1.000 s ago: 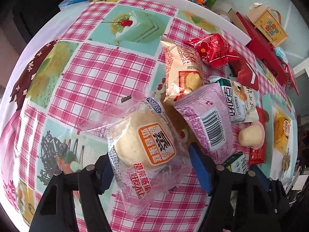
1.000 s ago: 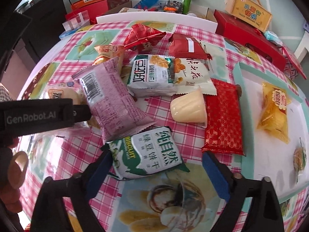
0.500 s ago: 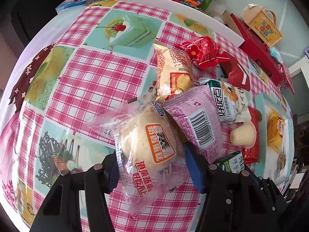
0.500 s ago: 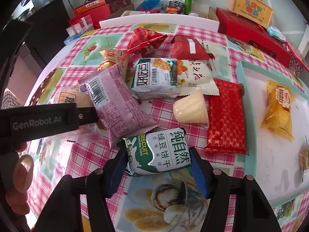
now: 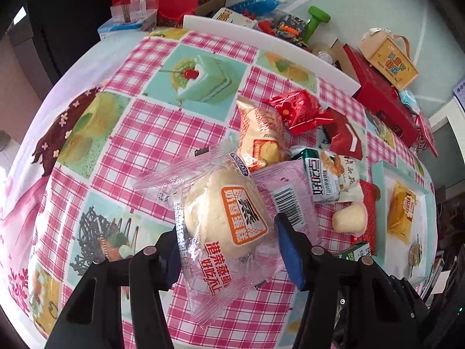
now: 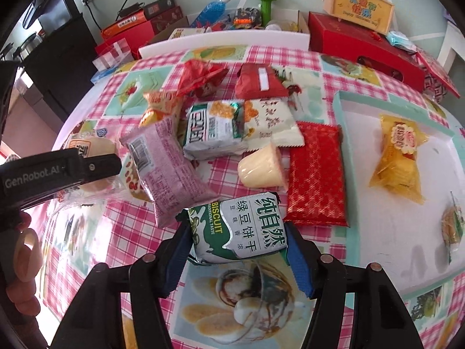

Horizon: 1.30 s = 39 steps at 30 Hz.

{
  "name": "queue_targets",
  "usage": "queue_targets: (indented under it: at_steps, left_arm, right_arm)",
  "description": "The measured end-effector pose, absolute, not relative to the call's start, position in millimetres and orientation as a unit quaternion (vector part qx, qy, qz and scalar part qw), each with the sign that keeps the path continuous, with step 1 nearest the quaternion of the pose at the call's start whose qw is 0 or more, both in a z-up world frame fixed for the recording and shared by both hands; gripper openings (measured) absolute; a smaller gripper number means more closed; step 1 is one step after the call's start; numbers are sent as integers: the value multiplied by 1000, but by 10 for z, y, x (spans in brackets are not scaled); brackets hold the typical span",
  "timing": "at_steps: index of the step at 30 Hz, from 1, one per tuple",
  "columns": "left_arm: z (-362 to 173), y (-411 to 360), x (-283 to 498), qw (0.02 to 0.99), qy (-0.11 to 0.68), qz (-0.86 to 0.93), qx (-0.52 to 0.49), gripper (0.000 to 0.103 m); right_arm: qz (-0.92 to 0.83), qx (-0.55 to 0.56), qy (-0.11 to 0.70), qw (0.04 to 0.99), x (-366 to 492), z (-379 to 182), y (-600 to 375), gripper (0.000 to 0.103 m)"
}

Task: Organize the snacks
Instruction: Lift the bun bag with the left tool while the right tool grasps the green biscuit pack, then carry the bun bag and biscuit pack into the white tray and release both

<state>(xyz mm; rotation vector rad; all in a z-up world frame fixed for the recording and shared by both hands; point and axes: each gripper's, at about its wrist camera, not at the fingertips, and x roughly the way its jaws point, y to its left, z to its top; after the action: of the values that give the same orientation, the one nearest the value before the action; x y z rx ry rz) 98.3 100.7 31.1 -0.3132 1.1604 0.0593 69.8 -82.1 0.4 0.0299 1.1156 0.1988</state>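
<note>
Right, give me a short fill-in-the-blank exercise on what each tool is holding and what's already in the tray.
1. The left tool grips a clear-wrapped steamed ____.
2. The right tool grips a green-and-white ____ packet.
3. A ____ snack packet lies in the white tray.
4. The pudding cup lies on its ____.

Missing words: cake; biscuit; yellow; side

Left gripper [image 5: 229, 250] closing, right gripper [image 6: 238, 250] clamped; both angled steeply downward.

Snack packets [image 6: 316, 174], tray [image 6: 338, 107] on checked table [image 5: 162, 128]
</note>
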Motion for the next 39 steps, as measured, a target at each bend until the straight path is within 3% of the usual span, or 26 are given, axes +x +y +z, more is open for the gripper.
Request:
queue_targets:
  at_steps: [9,28,39]
  left_arm:
    - [611,721,888,861,499,15,-101,59]
    - [540,-779,762,856,494,-149,10,59]
    - [436,-1291,853,852,484,-197,36,59]
  right_arm:
    - [65,51,495,865,620,292,-1183,65]
    - [-160,137,455,865,437,498,-2904,65]
    - [-176,153,473,849,451,361,-3117,65]
